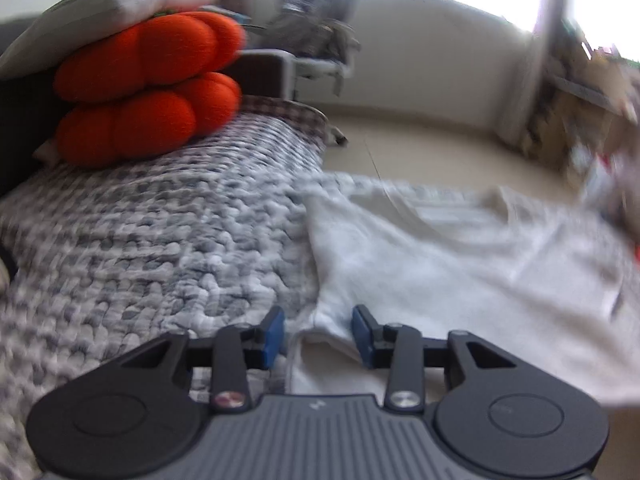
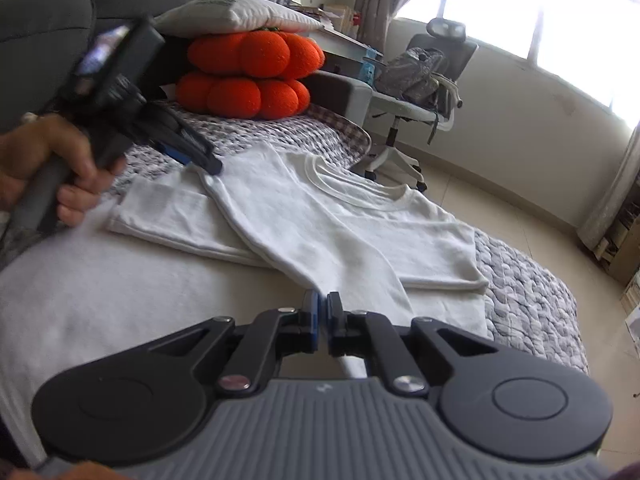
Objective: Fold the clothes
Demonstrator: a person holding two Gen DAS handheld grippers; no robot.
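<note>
White T-shirt half folded on the bed, one of my grippers pinching it and the other open.

The T-shirt (image 2: pixel 320 216) lies on the grey quilt (image 2: pixel 520 280), collar toward the far edge, with one side flap drawn over its middle. My right gripper (image 2: pixel 323 312) has its jaws nearly closed on the tip of that flap. My left gripper (image 1: pixel 318 334) sits with its jaws apart, empty, low over the shirt's edge (its view is blurred). Behind stand two orange cushions (image 2: pixel 256 72) under a white pillow (image 2: pixel 236 16), and an office chair (image 2: pixel 420 80).
</note>
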